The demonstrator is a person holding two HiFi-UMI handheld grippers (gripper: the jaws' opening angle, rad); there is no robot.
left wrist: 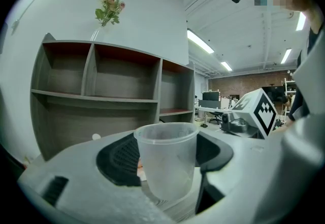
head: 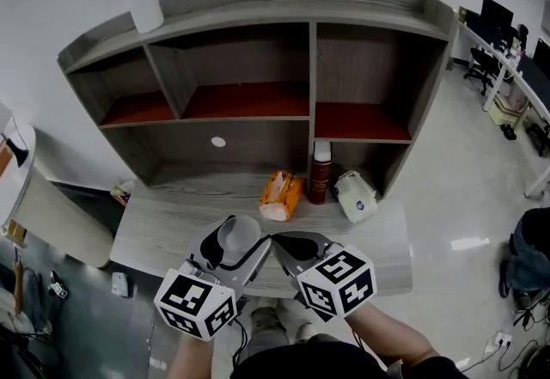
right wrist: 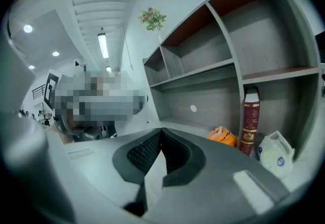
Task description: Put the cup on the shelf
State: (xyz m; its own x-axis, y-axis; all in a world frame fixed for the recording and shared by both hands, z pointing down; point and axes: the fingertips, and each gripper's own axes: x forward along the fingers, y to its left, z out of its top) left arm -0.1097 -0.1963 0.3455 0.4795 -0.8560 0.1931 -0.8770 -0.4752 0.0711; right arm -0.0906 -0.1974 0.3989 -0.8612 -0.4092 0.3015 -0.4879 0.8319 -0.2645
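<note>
Left gripper view: your left gripper (left wrist: 167,154) pinches the clear plastic cup (left wrist: 166,167) upright between its pads, the shelf (left wrist: 101,98) ahead of it and well apart, while your right gripper (right wrist: 160,139), just beside it on the right, has jaws pressed together on nothing.

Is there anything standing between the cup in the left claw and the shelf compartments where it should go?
Nothing visible does. The cup, gripped in the left claw, faces the shelf with open air between. The orange packet, bottle and white bag stand lower on the desk, to the right.
</note>
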